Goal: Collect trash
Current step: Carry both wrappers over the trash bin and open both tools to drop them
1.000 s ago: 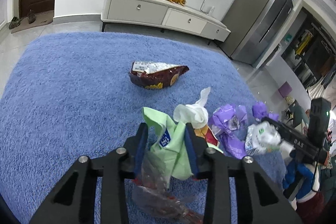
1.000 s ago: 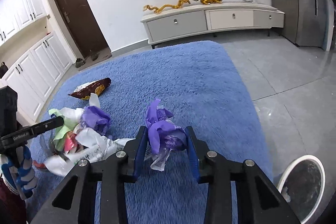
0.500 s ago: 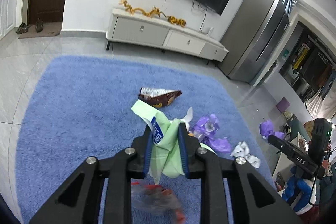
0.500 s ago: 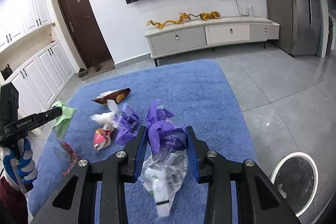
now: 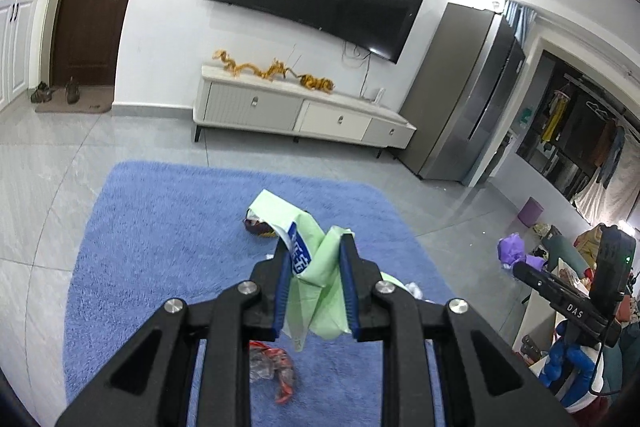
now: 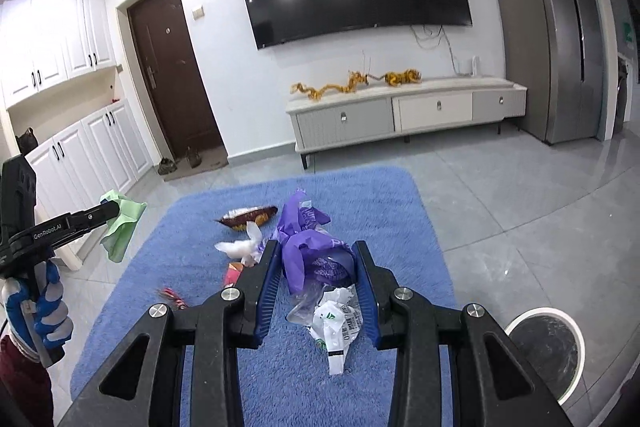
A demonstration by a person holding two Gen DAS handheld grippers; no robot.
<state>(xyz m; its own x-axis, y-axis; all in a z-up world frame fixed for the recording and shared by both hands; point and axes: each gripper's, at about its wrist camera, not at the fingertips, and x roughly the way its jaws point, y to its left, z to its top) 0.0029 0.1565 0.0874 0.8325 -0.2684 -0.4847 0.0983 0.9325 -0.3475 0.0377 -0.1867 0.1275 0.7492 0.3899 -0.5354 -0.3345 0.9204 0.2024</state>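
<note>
My left gripper (image 5: 314, 251) is shut on a light green wrapper (image 5: 320, 267) with a blue label, held high above the blue rug (image 5: 160, 227). It shows in the right wrist view (image 6: 122, 223) at far left. My right gripper (image 6: 316, 251) is shut on a purple plastic bag (image 6: 316, 255), with a white and clear wrapper (image 6: 334, 323) hanging below it. On the rug lie a brown snack bag (image 6: 250, 217), a white tissue (image 6: 240, 247), a pink wrapper (image 6: 234, 271) and a red wrapper (image 5: 272, 371).
A round white-rimmed bin (image 6: 548, 351) stands on the grey tile floor at the lower right. A white TV cabinet (image 6: 404, 111) lines the far wall under the television. White cupboards (image 6: 80, 155) run along the left. A grey refrigerator (image 6: 560, 27) stands at the right.
Both grippers have risen well above the rug with their trash. The left one lifted the green wrapper clear of the pile. The white wrapper came up under the purple bag.
</note>
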